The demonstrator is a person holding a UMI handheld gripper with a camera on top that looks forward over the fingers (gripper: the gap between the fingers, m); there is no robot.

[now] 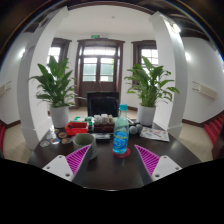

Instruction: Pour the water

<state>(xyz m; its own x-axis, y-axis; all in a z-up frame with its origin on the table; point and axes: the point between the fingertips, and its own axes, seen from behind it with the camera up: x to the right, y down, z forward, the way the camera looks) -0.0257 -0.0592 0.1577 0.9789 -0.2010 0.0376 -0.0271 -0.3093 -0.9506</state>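
Observation:
A clear water bottle [121, 133] with a blue label and green cap stands upright on a small red coaster on the dark table [110, 172], just ahead of my fingers and slightly right of centre. A grey cup [84, 149] stands to its left, close to my left finger. My gripper [108, 163] is open, its purple pads [61, 164] spread wide to either side with nothing held between them. The bottle and the cup both lie beyond the fingertips.
Two potted leafy plants [55, 85] [150, 82] in white pots stand at the table's far corners. A black chair [103, 103], a red box [77, 127] and papers [154, 133] lie at the far side. A glazed door is behind.

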